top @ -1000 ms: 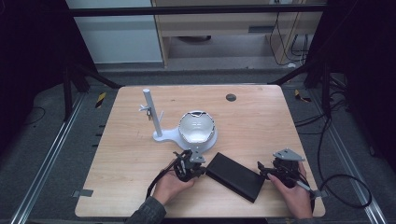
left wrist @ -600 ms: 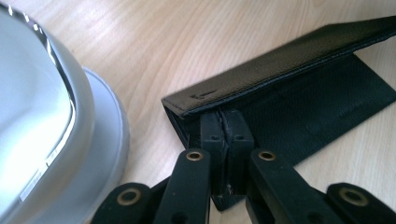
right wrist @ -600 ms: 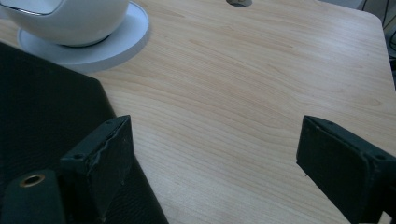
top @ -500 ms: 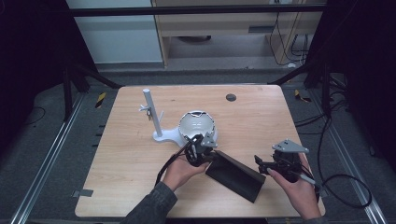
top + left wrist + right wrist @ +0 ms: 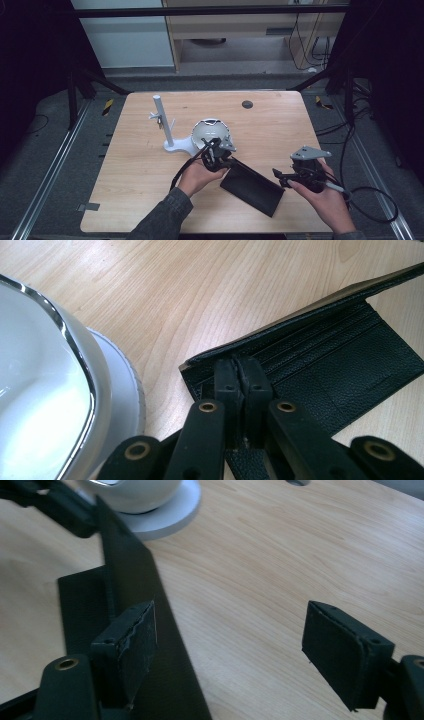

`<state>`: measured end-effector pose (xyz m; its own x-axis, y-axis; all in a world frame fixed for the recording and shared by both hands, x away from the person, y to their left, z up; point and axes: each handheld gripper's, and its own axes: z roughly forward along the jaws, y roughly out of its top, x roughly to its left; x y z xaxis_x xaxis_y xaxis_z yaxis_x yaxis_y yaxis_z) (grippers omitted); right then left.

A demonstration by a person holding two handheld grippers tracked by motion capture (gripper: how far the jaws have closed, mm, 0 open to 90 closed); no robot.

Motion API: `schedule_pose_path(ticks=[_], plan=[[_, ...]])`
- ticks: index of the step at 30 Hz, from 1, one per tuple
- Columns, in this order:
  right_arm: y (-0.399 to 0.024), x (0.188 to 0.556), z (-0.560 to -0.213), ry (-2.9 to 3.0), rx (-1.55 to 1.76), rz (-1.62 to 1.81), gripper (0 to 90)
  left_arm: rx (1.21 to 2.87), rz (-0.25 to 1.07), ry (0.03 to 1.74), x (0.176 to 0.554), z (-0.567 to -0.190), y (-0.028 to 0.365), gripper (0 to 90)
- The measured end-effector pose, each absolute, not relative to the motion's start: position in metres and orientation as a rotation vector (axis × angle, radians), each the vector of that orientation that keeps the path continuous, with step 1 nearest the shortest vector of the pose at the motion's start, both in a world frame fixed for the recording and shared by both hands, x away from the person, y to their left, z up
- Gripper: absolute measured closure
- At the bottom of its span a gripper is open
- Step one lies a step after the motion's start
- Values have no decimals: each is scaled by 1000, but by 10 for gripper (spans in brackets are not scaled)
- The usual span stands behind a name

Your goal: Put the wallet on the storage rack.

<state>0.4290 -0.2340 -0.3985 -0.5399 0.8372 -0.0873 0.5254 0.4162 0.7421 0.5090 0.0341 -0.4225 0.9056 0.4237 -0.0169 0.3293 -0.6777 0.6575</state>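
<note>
A black leather wallet (image 5: 252, 187) lies on the wooden table (image 5: 280, 130) near its front edge. My left gripper (image 5: 220, 159) is shut on the corner of the wallet's upper flap and holds that flap raised. The left gripper view shows the jaws (image 5: 239, 365) pinched on the flap edge, with the wallet's card slots (image 5: 350, 365) open beyond. My right gripper (image 5: 280, 177) is open just right of the wallet, not touching it. In the right gripper view the lifted flap (image 5: 125, 565) stands beside the left pad (image 5: 132, 640), and bare table shows between the gripper's (image 5: 235, 645) pads.
A white dome with a chrome rim (image 5: 210, 132) sits on a white base with an upright post (image 5: 162, 122), right behind the left gripper; it is close at the left (image 5: 45, 405). A round dark hole (image 5: 247, 104) marks the table's far middle.
The left gripper has lifted the wallet's flap higher and moved a little toward the dome. The right gripper has stayed by the wallet's right end.
</note>
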Motion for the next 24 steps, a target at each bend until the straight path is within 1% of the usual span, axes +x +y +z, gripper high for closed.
schedule_pose_path(ticks=[4, 10, 11, 12, 14, 17, 24], plan=[[-223, 429, -389, 2340, 1087, 893, 236, 2373, 173, 535, 512, -421, 32, 880], [-209, 436, -388, 2454, 1020, 812, 274, 2362, 154, 551, 518, -420, 33, 879], [-204, 440, -389, 2491, 1006, 772, 299, 2363, 152, 551, 518, -420, 33, 879], [-204, 440, -389, 2491, 1006, 772, 299, 2363, 152, 551, 518, -420, 33, 878], [-199, 447, -394, 2531, 990, 722, 334, 2367, 158, 547, 518, -419, 33, 877], [-197, 452, -398, 2555, 977, 688, 347, 2368, 160, 547, 517, -419, 32, 877], [-185, 463, -414, 2625, 952, 611, 416, 2366, 151, 548, 518, -421, 30, 874]])
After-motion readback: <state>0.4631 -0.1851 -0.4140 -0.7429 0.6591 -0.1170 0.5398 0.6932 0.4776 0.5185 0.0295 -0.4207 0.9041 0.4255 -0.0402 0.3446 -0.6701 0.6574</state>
